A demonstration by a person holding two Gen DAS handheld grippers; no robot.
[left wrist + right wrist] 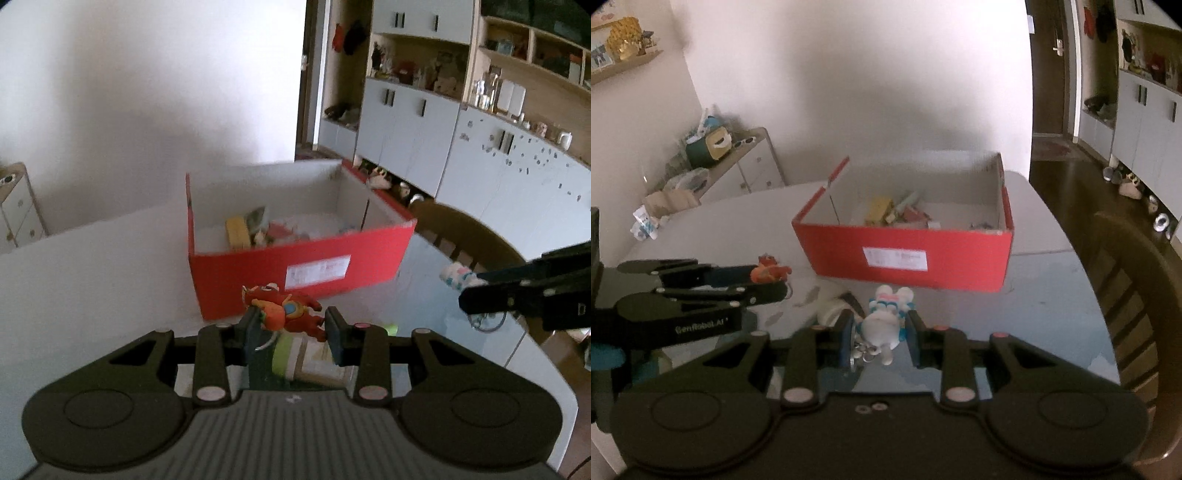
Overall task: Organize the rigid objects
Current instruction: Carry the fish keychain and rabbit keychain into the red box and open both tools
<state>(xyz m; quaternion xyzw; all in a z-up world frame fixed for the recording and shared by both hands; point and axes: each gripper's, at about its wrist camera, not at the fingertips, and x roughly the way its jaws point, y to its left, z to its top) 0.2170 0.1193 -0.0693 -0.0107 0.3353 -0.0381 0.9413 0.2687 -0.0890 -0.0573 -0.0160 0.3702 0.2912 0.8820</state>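
My left gripper (291,325) is shut on a red and orange toy figure (284,312) with a key ring, held above the table in front of the red box (303,266). The box is open on top and holds several small toys. My right gripper (881,332) is shut on a white and blue rabbit figure (886,317) with a key ring, also in front of the red box (905,258). The left gripper (768,282) with the red figure (768,271) shows at the left of the right wrist view. The right gripper (469,291) shows at the right of the left wrist view.
A green and white cylinder (306,358) lies on the white table (92,266) under my left gripper. A small white and dark object (834,306) lies on the table (1052,295). A wooden chair (1134,295) stands at the table's right side. Cabinets (443,140) line the far wall.
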